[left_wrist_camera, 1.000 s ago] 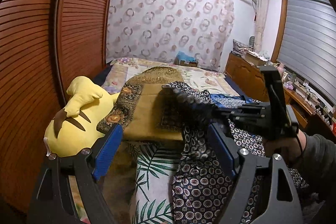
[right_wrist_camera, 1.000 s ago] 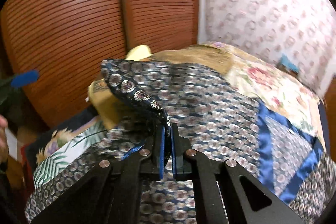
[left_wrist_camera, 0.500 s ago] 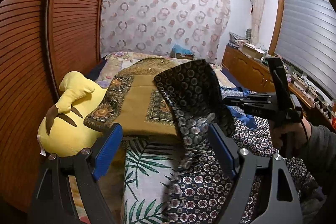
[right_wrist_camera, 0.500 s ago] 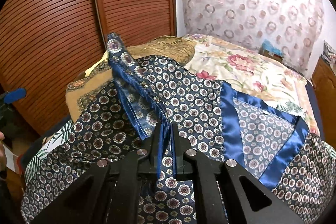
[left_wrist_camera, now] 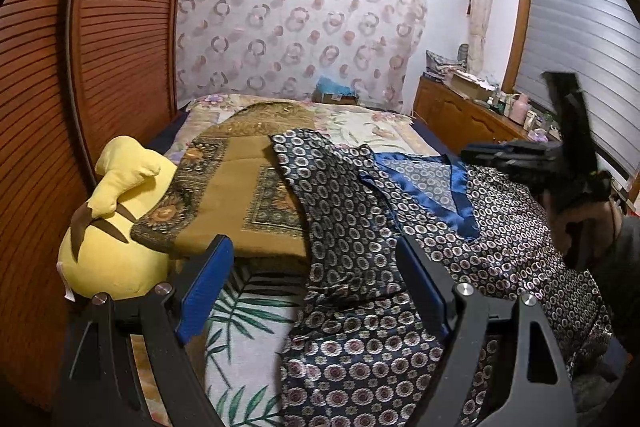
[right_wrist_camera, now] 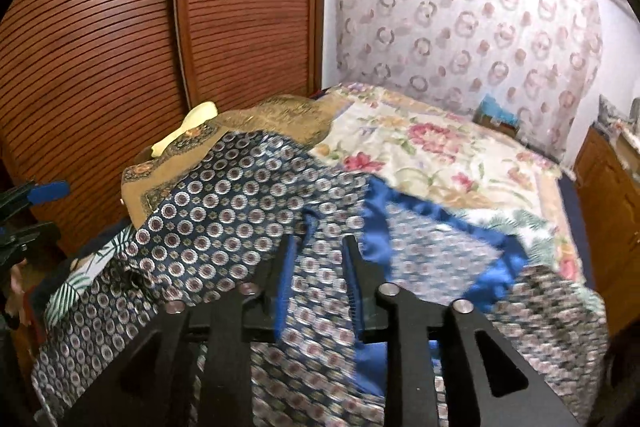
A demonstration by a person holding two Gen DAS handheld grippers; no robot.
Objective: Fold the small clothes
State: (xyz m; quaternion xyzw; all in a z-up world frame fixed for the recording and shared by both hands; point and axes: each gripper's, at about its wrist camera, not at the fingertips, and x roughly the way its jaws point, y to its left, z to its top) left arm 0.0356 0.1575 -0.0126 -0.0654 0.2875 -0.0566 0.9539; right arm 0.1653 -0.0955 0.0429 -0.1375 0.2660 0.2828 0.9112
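Satin-like navy cloth with a ring print and bright blue trim makes up the garment (left_wrist_camera: pixel 500 227), which is spread over the bed (left_wrist_camera: pixel 376 123), its left part draped up across an ochre folded blanket (left_wrist_camera: pixel 240 195). Light, limp and probably slippery handling is to be expected; a hold is best taken at a hemmed edge or corner, such as the trimmed neckline (right_wrist_camera: pixel 452 223) or the end of the folded-over flap (left_wrist_camera: pixel 324 195), where the cloth is doubled and less likely to slide out. The neckline opens toward the far end of the bed, and the long axis is judged to run from the near edge toward the far wall. The right gripper (right_wrist_camera: pixel 318 259) is seen just above the fabric with its jaws opening; cloth shows through the gap, but nothing appears pinched. The left gripper (left_wrist_camera: pixel 316 283) is held wide apart and empty, above the near edge. A yellow plush toy (left_wrist_camera: pixel 116 219) lies beside the blanket.
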